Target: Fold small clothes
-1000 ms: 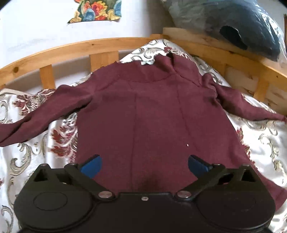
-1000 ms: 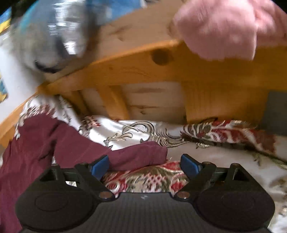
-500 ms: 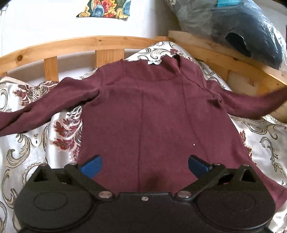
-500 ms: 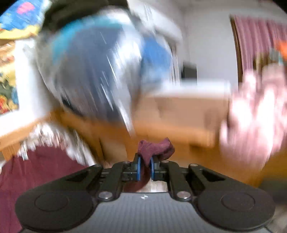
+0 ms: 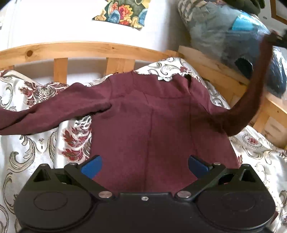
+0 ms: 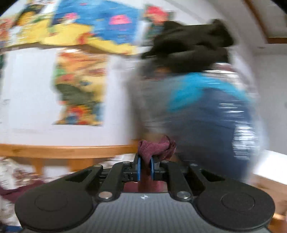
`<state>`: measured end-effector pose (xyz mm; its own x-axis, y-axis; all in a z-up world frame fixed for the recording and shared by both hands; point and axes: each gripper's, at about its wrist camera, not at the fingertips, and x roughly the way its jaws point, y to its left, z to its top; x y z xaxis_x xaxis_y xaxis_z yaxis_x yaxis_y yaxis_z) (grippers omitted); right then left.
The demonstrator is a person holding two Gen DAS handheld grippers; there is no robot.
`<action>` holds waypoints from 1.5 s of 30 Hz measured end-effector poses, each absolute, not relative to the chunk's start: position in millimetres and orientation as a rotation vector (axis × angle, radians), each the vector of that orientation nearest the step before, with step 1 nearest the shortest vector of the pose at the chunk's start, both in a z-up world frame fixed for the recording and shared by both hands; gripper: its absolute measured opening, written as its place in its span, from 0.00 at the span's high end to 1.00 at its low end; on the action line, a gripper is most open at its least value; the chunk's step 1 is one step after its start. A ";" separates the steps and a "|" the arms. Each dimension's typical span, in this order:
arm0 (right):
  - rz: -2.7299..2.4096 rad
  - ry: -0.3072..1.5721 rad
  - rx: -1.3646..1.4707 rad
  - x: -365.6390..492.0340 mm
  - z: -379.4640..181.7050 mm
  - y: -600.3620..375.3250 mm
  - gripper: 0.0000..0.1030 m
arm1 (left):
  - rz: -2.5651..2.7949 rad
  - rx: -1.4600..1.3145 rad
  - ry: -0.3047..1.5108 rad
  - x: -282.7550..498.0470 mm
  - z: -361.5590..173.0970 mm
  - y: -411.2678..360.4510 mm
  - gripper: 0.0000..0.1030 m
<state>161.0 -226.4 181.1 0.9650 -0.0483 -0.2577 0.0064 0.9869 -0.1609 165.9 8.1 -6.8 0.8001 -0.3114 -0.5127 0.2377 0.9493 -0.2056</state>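
A small maroon long-sleeved top (image 5: pixel 152 121) lies flat on the patterned bedspread (image 5: pixel 35 147), neck toward the wooden rail. My left gripper (image 5: pixel 143 165) is open, with the lower part of the top between its blue pads. My right gripper (image 6: pixel 144 168) is shut on the cuff of the top's right sleeve (image 6: pixel 155 147). In the left wrist view that sleeve (image 5: pixel 251 100) is lifted up into the air at the right. The left sleeve (image 5: pixel 53 111) lies stretched out to the left.
A curved wooden bed rail (image 5: pixel 80 50) runs behind the top. A bulky blue plastic-wrapped bundle (image 5: pixel 233 35) sits on the rail at the right. A colourful picture (image 5: pixel 123 12) hangs on the white wall. The right wrist view is motion-blurred.
My right gripper closed on the right sleeve's cuff and raised it high off the bed. My left gripper stayed open over the hem, its view tilting up slightly.
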 end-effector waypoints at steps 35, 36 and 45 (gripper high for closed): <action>-0.071 0.676 0.087 261.9 1.2 -331.1 0.19 | -0.263 -0.118 0.528 186.5 -43.1 19.1 0.01; -0.072 0.677 0.107 269.5 -1.8 -338.0 0.20 | -0.258 -0.129 0.544 189.2 -45.7 21.1 0.01; -0.109 0.693 0.144 312.8 -14.3 -360.8 0.91 | -0.257 -0.195 0.594 200.9 -58.1 33.5 0.01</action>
